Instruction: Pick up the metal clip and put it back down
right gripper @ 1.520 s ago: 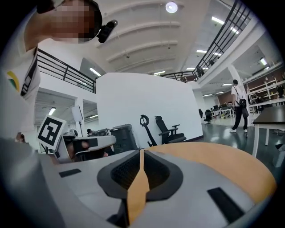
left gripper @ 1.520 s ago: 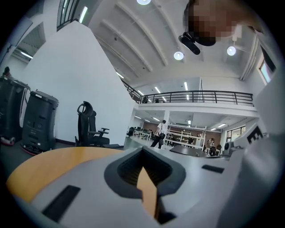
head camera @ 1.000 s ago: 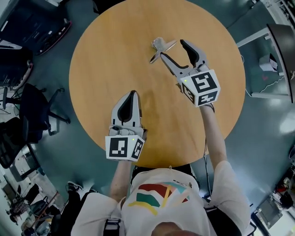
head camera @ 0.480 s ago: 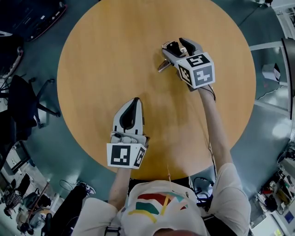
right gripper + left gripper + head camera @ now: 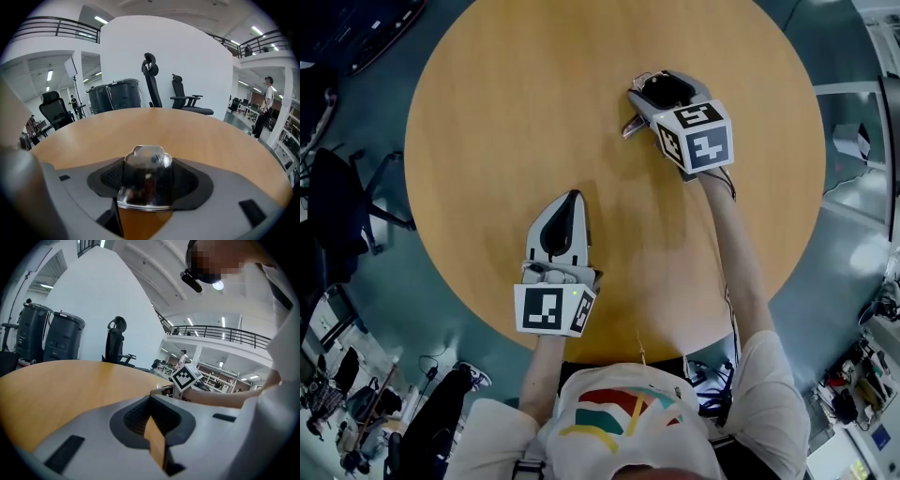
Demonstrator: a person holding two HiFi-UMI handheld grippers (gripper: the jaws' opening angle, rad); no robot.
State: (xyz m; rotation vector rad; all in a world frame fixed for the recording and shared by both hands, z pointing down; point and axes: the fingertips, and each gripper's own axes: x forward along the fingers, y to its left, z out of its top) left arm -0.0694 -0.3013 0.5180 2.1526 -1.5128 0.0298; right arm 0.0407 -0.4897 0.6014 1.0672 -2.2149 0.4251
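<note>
Round wooden table [image 5: 506, 112] on teal floor [image 5: 384, 309]; black office chairs [image 5: 115, 343] nearby.

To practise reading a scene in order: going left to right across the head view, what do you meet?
Office chair → left gripper → right gripper, shut on the metal clip.

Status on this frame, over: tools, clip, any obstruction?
Right tool shut on metal clip, over far side of table. Left tool shut, empty, nearer the person. Nothing in the way.
</note>
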